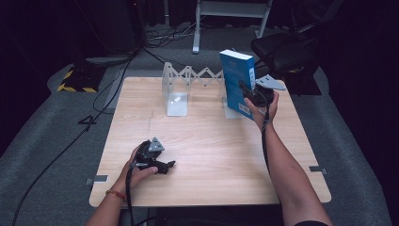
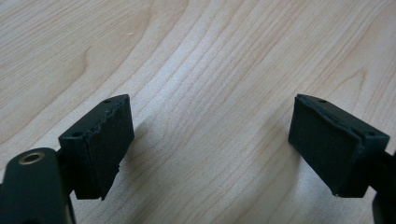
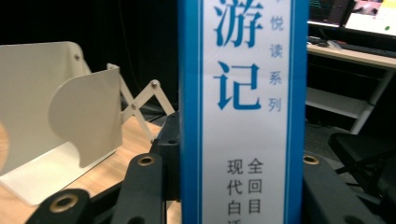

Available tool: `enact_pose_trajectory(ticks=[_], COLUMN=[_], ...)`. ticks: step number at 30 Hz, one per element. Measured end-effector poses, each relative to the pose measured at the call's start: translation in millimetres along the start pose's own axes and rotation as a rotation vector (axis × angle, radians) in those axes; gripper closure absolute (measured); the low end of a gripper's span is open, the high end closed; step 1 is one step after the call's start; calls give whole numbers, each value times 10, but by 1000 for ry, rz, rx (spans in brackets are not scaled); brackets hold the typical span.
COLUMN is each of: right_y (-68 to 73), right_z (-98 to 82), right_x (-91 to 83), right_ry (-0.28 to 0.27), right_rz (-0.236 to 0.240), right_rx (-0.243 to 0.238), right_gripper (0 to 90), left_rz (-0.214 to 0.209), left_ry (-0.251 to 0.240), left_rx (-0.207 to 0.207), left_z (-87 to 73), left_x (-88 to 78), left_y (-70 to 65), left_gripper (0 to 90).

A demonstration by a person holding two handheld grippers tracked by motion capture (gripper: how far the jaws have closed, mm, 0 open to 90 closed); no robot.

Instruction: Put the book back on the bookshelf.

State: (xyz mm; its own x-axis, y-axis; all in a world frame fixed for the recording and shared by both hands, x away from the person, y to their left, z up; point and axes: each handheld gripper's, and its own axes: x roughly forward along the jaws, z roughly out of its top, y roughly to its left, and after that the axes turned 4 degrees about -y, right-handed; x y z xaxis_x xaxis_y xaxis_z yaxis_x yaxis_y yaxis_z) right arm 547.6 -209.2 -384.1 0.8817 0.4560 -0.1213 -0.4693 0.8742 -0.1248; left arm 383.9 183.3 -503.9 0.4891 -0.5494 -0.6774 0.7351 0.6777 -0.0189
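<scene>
The right hand-held gripper (image 1: 251,96) pinches a glossy blue book (image 1: 237,80) upright; the left hand-held gripper (image 1: 170,164) rests spread on woodgrain.

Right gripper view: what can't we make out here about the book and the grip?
- Book: top and bottom cut off by the frame edges.
- Right gripper: its finger pads are hidden behind the book's spine.
- Bookend rack: far end hidden behind the book.
- High view: cover text of the book too small.
</scene>
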Motion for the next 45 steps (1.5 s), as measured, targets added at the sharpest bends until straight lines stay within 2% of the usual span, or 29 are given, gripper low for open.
enact_pose_trajectory(ticks=[4, 7, 10, 13, 17, 20, 23, 27, 30, 34, 40, 42, 45], right_y=[9, 18, 10, -5, -25, -36, -81, -139, -139, -161, -157, -149, -166], right_z=[-135, -189, -210, -265, -371, -421, -468, -544, -564, -572, -589, -612, -643], right_x=[91, 98, 82, 20, -100, -171, -224, -286, -332, -364, -422, -449, -536], right_ry=[-13, -39, -47, -60, -62, -52, -40, -14, -7, 8, 55, 77, 82], right_rz=[-2, -2, -2, -2, 14, 26, 36, 50, 38, 39, 24, 28, 34], right_rx=[59, 71, 63, 62, 84, 70, 98, 93, 56, 68, 28, -2, 13], right_gripper=[621, 620, 619, 617, 614, 610, 605, 598, 599, 591, 557, 555, 542], left_rz=[1, -7, -8, -7, -7, -6, -6, -7, -5, -5, -6, -5, -6], left_ry=[-3, -5, -4, -3, -5, -5, -5, -5, -6, -6, -6, -6, -6], left_rx=[4, 6, 8, 16, 16, 13, 13, 13, 13, 14, 9, 10, 10], left_z=[-4, -7, -6, -8, -8, -9, -9, -9, -9, -9, -11, -10, -10], left_x=[-4, -3, -3, -8, -6, -6, -5, -5, -5, -5, -6, -5, -5], left_y=[-9, -13, -13, -13, -13, -15, -14, -14, -14, -14, -18, -17, -17], left_gripper=[149, 150, 150, 150, 150, 150, 150, 150, 149, 149, 149, 149, 149])
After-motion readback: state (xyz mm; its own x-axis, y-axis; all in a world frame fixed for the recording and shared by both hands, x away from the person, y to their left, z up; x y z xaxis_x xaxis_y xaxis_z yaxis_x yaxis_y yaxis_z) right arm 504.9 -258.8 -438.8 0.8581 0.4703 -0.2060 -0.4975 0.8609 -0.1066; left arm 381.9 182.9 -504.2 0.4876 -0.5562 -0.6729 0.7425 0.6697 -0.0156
